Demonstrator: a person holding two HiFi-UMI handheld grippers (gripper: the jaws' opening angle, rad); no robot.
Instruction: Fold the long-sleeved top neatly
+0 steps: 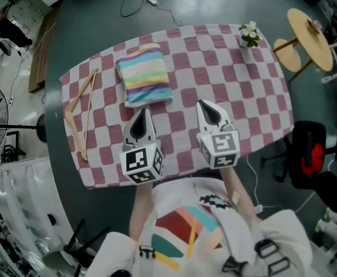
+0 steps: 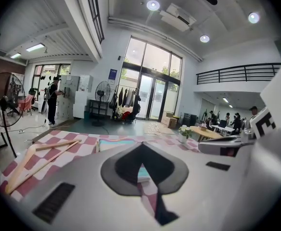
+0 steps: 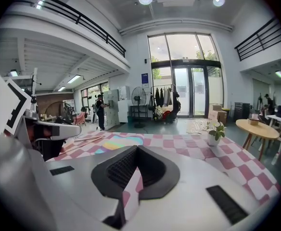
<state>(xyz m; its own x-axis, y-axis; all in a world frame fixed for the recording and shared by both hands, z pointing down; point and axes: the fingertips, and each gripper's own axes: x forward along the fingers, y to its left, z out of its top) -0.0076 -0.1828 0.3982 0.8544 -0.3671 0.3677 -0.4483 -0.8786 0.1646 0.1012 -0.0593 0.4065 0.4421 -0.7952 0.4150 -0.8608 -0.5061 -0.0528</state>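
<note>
Red-and-white checked cloth covers a rounded table (image 1: 261,105) that stands on a dark grey floor in a high hall with glass doors and a railed gallery. On the far left half of the table lies the long-sleeved top (image 1: 144,75), a soft knit in pastel stripes of yellow, teal, pink and blue, already folded into a compact rectangle. To its left, well apart, a pale wooden clothes hanger (image 1: 82,111) lies flat on the cloth. A small potted plant with white flowers (image 1: 249,34) stands upright at the far right corner. Beyond that corner, off the table, are two round wooden side tables (image 1: 310,30).

Both tools sit side by side over the near half of the table, pointing away from the person. The left gripper (image 1: 144,117) has its tips just short of the near edge of the folded top; its jaws are closed together with nothing between them. The right gripper (image 1: 208,109) is over bare cloth to the right of the top, its jaws likewise pressed together and empty. Whether either one touches the cloth cannot be told.
</note>
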